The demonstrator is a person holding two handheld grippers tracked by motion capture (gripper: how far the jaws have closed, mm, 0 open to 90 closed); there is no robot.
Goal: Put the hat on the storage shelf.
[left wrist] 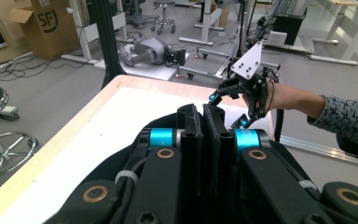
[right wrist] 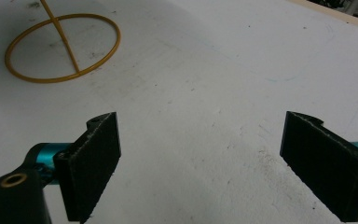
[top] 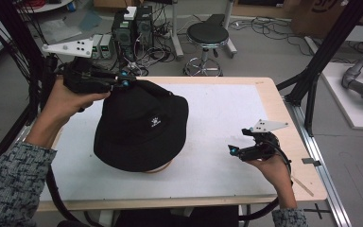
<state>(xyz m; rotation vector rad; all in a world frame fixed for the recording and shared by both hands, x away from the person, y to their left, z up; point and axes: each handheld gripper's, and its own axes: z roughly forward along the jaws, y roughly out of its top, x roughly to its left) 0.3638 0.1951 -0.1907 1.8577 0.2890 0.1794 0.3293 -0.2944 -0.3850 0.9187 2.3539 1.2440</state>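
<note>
A black bucket hat (top: 142, 125) with a small white logo sits in the middle of the white table top, over a gold wire stand whose ring base (top: 159, 168) peeks out at its front. My left gripper (top: 128, 84) is at the hat's far left edge, shut on the black brim fabric. In the left gripper view its jaws (left wrist: 201, 122) stand pressed together, with the hat's fabric (left wrist: 121, 161) dark below them. My right gripper (top: 232, 150) rests low over the table's right part, open with nothing between its fingers (right wrist: 203, 128). The gold ring base (right wrist: 63, 46) lies ahead of it.
The table's wooden rim (top: 283, 123) runs close to the right hand. Behind the table stand a black stool (top: 208, 35) and computer boxes with cables (top: 132, 26). A black frame post (top: 328, 52) rises at the right. A cardboard box (left wrist: 46, 23) stands on the floor.
</note>
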